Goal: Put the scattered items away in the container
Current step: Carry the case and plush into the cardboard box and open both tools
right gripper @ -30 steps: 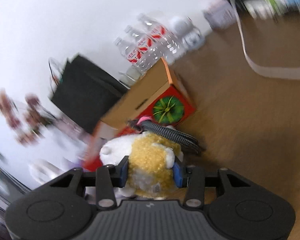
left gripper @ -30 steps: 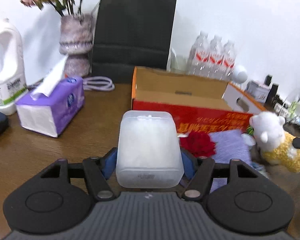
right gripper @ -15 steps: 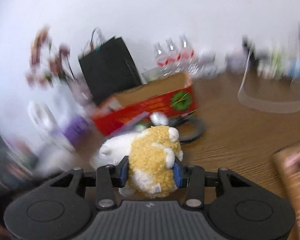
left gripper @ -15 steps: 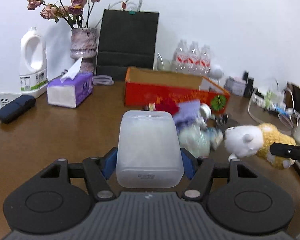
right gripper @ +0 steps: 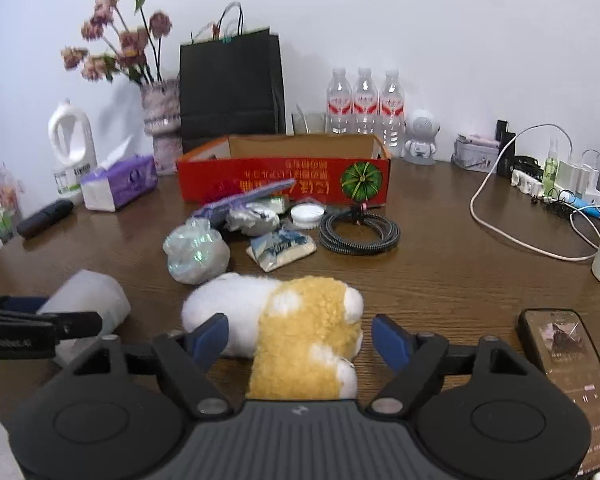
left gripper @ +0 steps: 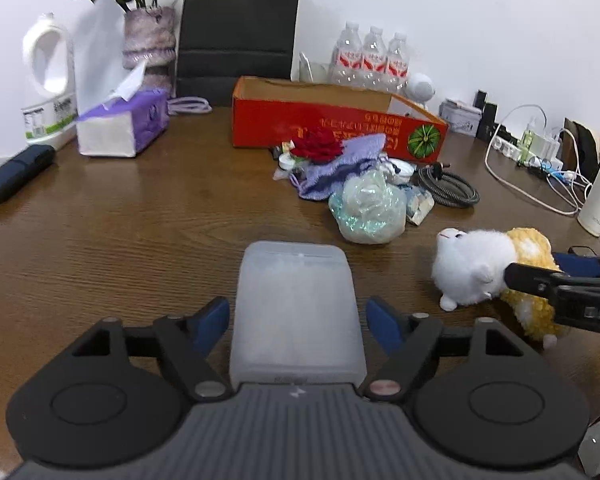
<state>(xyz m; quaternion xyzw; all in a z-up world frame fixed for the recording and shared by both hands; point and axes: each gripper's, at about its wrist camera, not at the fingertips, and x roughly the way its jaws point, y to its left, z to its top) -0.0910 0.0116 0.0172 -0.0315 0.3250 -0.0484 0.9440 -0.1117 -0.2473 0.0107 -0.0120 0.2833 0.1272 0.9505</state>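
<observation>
On the brown wooden table [left gripper: 120, 232], against a white wall, the open red cardboard box [right gripper: 284, 184] stands behind scattered items. Left tongs [left gripper: 298, 320] stand slightly clear, apparently, of the frosted plastic container [left gripper: 296, 312]. Right tongs [right gripper: 300, 336] are opening around the white-and-yellow plush toy [right gripper: 300, 328]; only the right view shows a black phone [right gripper: 564, 344].

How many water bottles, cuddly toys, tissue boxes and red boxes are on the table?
Water bottles: 3
Cuddly toy: 1
Tissue box: 1
Red box: 1
Total: 6
</observation>
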